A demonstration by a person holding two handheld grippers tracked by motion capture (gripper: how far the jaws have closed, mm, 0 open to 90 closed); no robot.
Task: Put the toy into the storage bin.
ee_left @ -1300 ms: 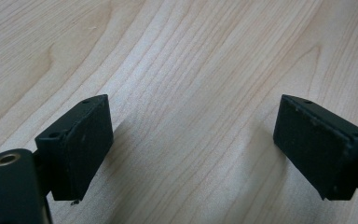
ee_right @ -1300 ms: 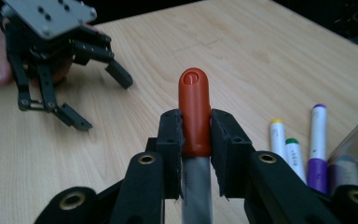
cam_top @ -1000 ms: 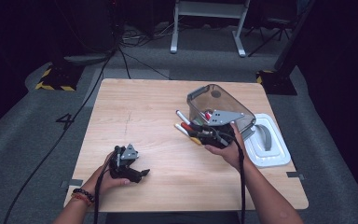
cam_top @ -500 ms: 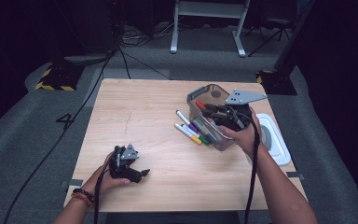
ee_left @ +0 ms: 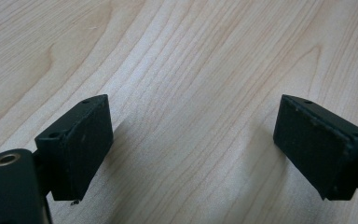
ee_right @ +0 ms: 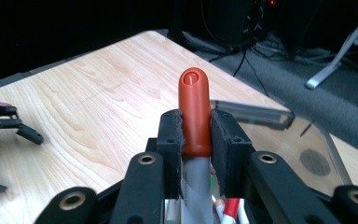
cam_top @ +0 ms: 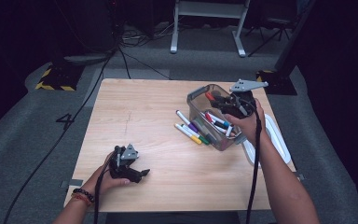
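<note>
1. Right gripper (ee_right: pixel 196 135): keep the jaws clamped on the red-capped marker (ee_right: pixel 195 109) above the bin (cam_top: pixel 205 116).
2. Lower it in gently.
3. Left gripper (cam_top: pixel 142 173): jaws apart, empty, rests on the table (cam_top: pixel 140 116).

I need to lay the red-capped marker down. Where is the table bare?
Bare wood spans the table from its left edge to the loose markers. It is crowded around the clear bin and white lid at right.
</note>
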